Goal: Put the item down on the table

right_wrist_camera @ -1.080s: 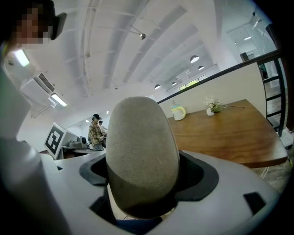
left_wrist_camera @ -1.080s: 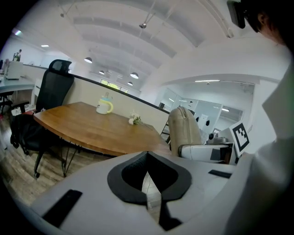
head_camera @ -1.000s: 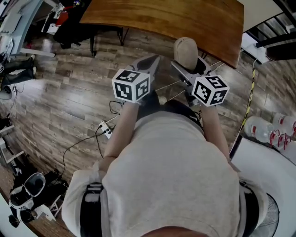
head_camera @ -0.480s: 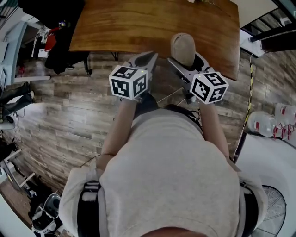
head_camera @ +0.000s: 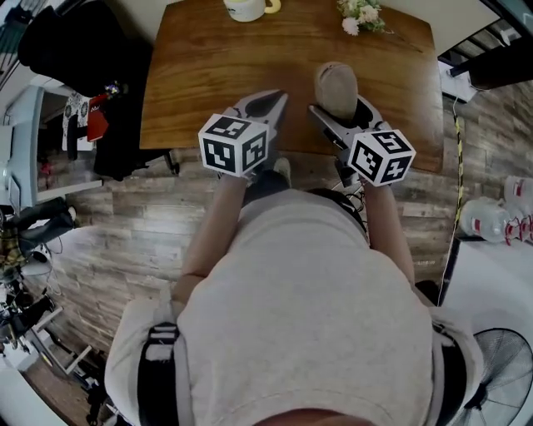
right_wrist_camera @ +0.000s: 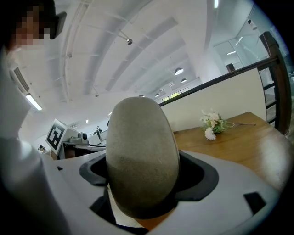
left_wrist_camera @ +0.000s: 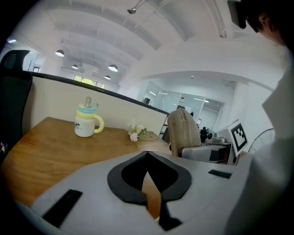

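A tan, egg-shaped padded item (head_camera: 336, 86) stands upright in my right gripper (head_camera: 337, 115), which is shut on its lower part, above the near edge of the wooden table (head_camera: 208, 75). In the right gripper view the item (right_wrist_camera: 142, 160) fills the space between the jaws of that gripper (right_wrist_camera: 146, 193). My left gripper (head_camera: 265, 106) hovers beside it on the left, shut with nothing in it. In the left gripper view the left gripper (left_wrist_camera: 149, 183) points across the table (left_wrist_camera: 46, 147), with the item (left_wrist_camera: 183, 133) off to the right.
A white and yellow mug (head_camera: 246, 8) and a small bunch of flowers (head_camera: 360, 15) sit at the table's far edge. Dark clothes and a chair (head_camera: 75, 50) stand left of the table. Water bottles (head_camera: 491, 220) and a fan (head_camera: 500, 374) are on the right.
The table has drawn closer; both grippers, earlier over the floor in front of it, are now over its near edge. The right gripper's hold on the item is unchanged.
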`<state>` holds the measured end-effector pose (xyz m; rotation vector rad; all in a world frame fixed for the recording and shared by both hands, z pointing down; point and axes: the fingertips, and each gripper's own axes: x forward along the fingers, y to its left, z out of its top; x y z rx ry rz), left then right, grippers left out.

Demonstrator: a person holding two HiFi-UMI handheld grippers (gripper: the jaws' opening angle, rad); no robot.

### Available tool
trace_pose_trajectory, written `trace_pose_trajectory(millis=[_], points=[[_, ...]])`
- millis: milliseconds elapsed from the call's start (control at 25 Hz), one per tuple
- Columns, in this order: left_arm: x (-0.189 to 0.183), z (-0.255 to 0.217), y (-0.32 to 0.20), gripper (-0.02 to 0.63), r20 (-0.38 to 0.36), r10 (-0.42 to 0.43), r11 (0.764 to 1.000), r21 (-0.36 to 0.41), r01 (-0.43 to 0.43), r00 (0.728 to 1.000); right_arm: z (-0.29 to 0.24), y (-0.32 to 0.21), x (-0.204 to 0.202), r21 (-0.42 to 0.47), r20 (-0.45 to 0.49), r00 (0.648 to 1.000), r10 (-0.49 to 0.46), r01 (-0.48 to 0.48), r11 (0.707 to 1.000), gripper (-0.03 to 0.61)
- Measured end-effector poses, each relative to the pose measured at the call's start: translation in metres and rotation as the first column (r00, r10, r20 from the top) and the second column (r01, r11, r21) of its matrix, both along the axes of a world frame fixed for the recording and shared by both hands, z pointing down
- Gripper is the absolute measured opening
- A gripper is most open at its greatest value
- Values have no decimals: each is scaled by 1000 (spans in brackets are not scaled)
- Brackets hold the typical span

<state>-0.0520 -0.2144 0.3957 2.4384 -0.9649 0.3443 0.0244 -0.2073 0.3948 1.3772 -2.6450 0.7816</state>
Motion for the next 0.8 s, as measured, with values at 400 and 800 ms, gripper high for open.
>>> trace_pose_trajectory(millis=[400, 800], points=[[-12, 4, -57, 9, -23, 85, 996, -6, -86, 996, 3, -46, -16, -13, -1, 996, 90, -90, 996, 422], [-8, 16, -58, 9, -60, 70, 996, -43, -72, 996, 11, -52, -21, -43, -23, 998, 50, -51, 998, 422]])
